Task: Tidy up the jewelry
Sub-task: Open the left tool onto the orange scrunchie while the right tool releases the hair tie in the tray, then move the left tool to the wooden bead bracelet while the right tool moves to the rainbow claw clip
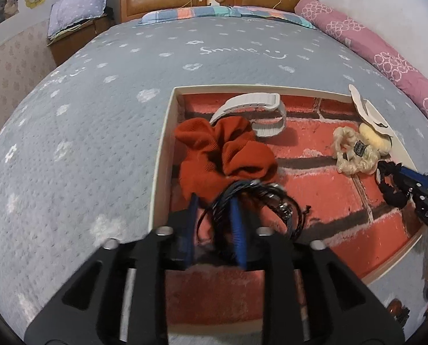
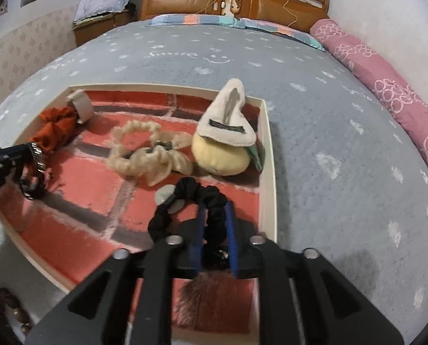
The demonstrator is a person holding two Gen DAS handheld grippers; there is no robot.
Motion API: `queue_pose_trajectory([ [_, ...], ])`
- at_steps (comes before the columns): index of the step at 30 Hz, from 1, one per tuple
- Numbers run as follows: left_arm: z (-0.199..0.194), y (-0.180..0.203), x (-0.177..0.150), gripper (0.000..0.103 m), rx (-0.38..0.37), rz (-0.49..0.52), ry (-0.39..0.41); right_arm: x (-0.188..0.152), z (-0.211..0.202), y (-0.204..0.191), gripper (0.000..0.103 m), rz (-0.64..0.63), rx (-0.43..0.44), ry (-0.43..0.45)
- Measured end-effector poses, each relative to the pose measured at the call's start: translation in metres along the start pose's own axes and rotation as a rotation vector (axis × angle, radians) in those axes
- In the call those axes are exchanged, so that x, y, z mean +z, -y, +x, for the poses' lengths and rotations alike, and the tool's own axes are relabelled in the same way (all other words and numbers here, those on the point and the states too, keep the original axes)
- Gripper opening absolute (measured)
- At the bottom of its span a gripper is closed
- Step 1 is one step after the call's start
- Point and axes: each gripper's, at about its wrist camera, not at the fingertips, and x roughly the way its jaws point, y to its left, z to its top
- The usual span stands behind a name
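A cream-walled tray (image 1: 162,155) (image 2: 268,155) lined with a red brick print lies on the bed. My left gripper (image 1: 214,201) (image 2: 27,155) is over the tray's near left corner. Its blue fingers stand apart, and a black cord bracelet (image 1: 271,201) (image 2: 37,155) with silver links is looped loosely around the right one. My right gripper (image 2: 216,205) (image 1: 386,172) is at the tray's right side, jaws apart, with a black scrunchie (image 2: 185,198) (image 1: 392,192) lying between them on the tray floor. The tray also holds an orange scrunchie (image 1: 222,155) (image 2: 53,132) and a cream scrunchie (image 1: 352,155) (image 2: 145,152).
A white strap (image 1: 251,109) (image 2: 81,105) and a yellow plush with a white hat (image 2: 222,155) (image 1: 372,132) lie at the tray's far side. A brown furry piece (image 2: 205,293) sits under my right gripper. A pink rolled quilt (image 2: 401,100) borders the grey bedspread (image 1: 84,143).
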Motion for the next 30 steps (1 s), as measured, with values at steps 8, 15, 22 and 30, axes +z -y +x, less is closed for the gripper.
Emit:
queue_pose_trajectory([
  [8, -0.035, -0.012, -0.015, 0.052, -0.026, -0.016, 0.015, 0.006, -0.065, 0.006, 0.060, -0.045, -0.011, 0.092],
  [15, -0.092, -0.010, -0.039, 0.084, -0.019, -0.016, 0.076, -0.006, -0.127, 0.035, 0.072, -0.012, -0.050, 0.141],
  [22, -0.138, -0.014, -0.078, 0.094, -0.007, -0.032, 0.097, -0.039, -0.177, 0.053, 0.081, 0.029, -0.087, 0.160],
  [30, -0.173, -0.012, -0.139, 0.098, 0.010, -0.059, 0.105, -0.106, -0.208, 0.034, 0.082, 0.017, -0.137, 0.152],
])
